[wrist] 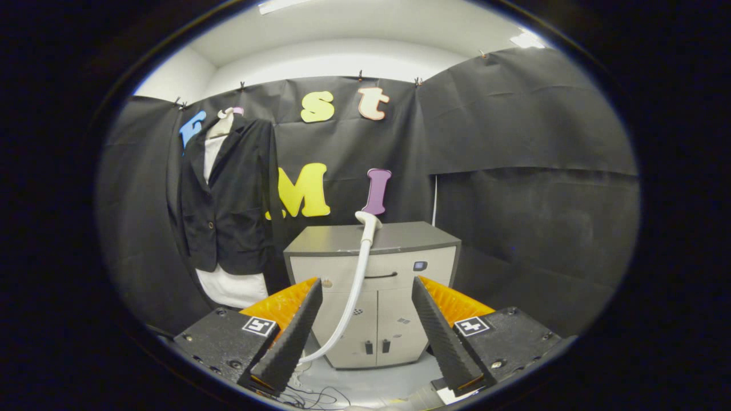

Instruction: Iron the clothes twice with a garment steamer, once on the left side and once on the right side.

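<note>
- Black ribbed fingers (297,337) of the gripper (365,337) stood spread wide, released, holding nothing.
- White steamer head (369,220) rested on top of the grey cabinet (411,237), well beyond the fingers, its hose (351,297) hanging down the cabinet front.
- Dark jacket (228,200) over a white garment (231,288) hung against the booth wall, left of the cabinet.
- Reaching for the steamer looked like the step in hand; a good approach would centre the handle just below the head between both fingers before closing.
- Hose slack near the floor could tug, so lift gently.
</note>
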The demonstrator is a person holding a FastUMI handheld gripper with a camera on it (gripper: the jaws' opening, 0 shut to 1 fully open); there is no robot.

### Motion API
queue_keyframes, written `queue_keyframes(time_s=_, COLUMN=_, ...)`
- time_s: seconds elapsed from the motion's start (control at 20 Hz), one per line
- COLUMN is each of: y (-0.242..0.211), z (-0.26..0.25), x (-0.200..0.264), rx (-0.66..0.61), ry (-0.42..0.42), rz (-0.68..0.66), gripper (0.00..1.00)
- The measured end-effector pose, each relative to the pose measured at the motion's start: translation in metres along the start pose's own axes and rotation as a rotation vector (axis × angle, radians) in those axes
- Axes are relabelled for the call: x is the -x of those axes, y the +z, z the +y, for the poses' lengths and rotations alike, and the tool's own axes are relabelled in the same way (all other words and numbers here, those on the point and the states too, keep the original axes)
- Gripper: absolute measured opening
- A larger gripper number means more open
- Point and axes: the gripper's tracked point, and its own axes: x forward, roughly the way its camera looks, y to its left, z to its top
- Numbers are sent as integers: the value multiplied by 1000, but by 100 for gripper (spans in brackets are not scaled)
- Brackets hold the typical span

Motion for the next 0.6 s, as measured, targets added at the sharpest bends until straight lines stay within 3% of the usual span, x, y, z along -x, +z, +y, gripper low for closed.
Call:
queue_keyframes(time_s=0.2, y=19, z=-7, x=-43, rx=20, ry=8, rz=1, gripper=98)
queue_keyframes(time_s=0.6, y=62, z=-24, x=-183, rx=26, ry=39, rz=27, gripper=99)
